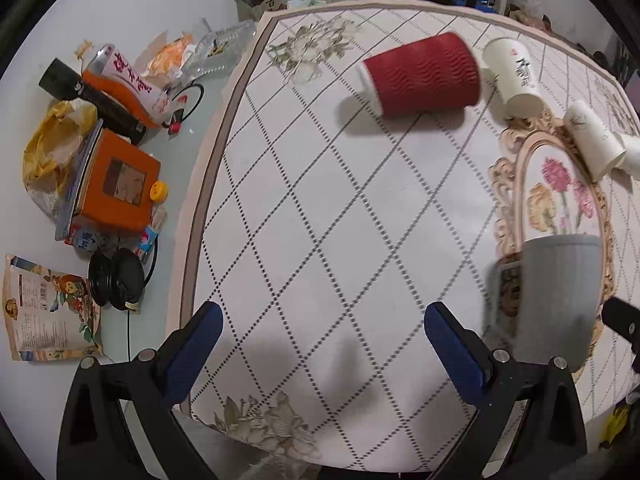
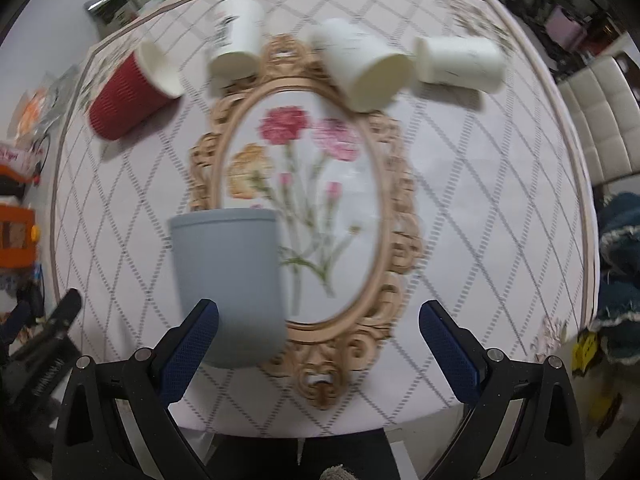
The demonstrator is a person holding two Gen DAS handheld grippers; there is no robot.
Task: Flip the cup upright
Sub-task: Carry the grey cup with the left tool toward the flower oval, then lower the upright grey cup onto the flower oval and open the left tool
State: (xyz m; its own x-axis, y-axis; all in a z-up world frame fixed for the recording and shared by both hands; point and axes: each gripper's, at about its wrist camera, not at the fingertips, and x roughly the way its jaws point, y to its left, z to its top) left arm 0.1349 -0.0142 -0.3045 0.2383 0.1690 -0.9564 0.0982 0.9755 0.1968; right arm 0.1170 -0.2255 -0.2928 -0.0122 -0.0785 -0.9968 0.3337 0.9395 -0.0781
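While both tongs, left (image 1: 322, 344) and right (image 2: 318, 342), gape released and hold nothing, we count five cups: one grey cup (image 2: 228, 284) standing near the desk's (image 2: 460, 208) near edge, one red cup (image 2: 128, 96) and three white cups (image 2: 236, 36) lying toward its far edge. We should probably close across a fallen cup's wall, then lift and rotate it.

one red cup (image 2: 127, 91), three white cups (image 2: 236, 36), one grey cup (image 2: 228, 280)
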